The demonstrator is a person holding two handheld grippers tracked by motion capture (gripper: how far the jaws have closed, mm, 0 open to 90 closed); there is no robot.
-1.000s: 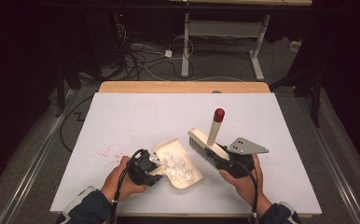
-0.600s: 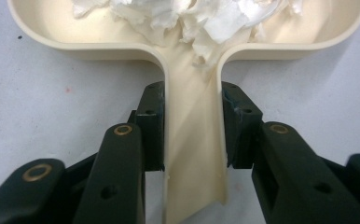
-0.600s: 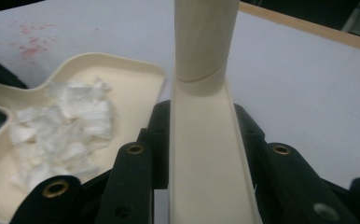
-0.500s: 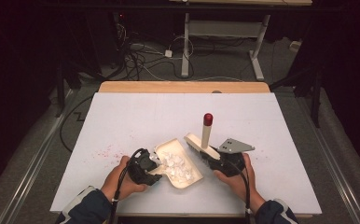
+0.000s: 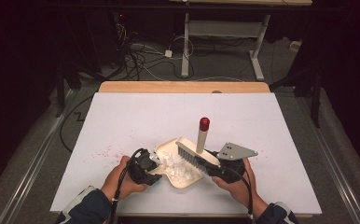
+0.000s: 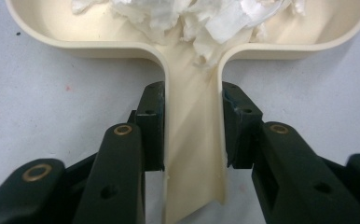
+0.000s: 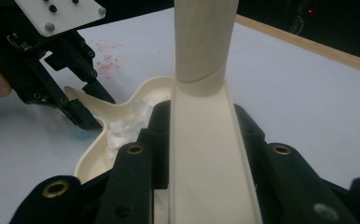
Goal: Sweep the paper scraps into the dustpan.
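The brush (image 5: pixel 197 151) has swung in leftward since a second ago, its bristles now over the dustpan (image 5: pixel 180 163) instead of off to its right. No writing readable anywhere. Left of the pan, the left gripper (image 6: pixel 192 126) is clamped on the dustpan's handle, white paper scraps (image 5: pixel 176 164) heaped in the pan. On the pan's right, the right gripper (image 7: pixel 201 140) clenches the brush's cream back, red-tipped handle pointing up.
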